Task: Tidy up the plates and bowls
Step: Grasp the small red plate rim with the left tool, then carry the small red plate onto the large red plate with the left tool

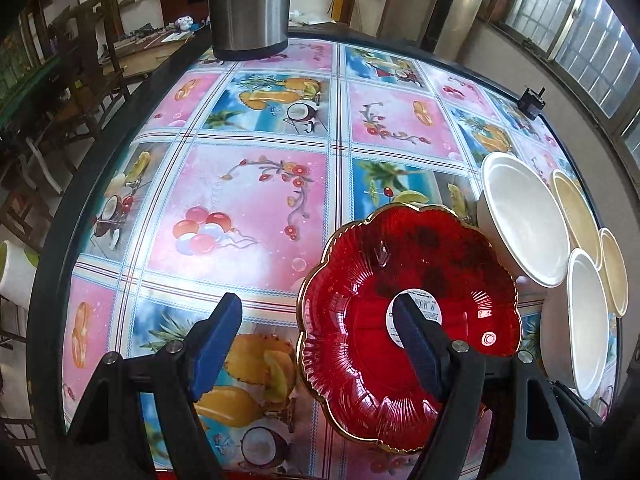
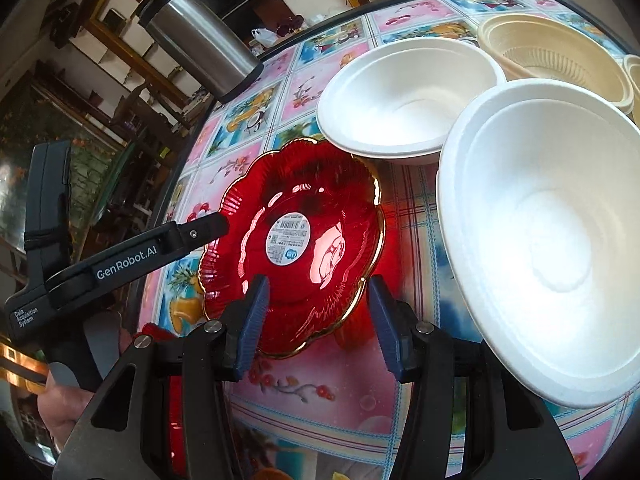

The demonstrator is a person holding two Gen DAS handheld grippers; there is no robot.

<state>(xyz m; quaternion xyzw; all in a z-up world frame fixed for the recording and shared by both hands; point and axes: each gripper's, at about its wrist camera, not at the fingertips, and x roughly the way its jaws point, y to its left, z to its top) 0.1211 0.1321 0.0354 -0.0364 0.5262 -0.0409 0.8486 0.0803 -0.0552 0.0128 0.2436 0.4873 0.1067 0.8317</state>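
A red glass plate (image 1: 400, 280) with a scalloped gold rim and a white label at its centre lies on the patterned table. My left gripper (image 1: 318, 300) is open over the plate's left rim, one finger above the label and the other outside the plate. In the right wrist view the same plate (image 2: 296, 208) lies just ahead of my right gripper (image 2: 318, 280), which is open with the plate's near rim between its blue pads, not pressed. The left gripper's finger (image 2: 204, 230) reaches the plate's left edge. Two white foam bowls (image 2: 404, 96) (image 2: 552, 240) stand to the right.
Two beige bowls (image 2: 560, 56) (image 2: 634, 76) stand behind the white ones near the table's right edge. A steel flask (image 1: 248, 4) is at the far side and a small black device (image 1: 532, 102) at the far right edge. A hand (image 2: 60, 400) holds the left gripper.
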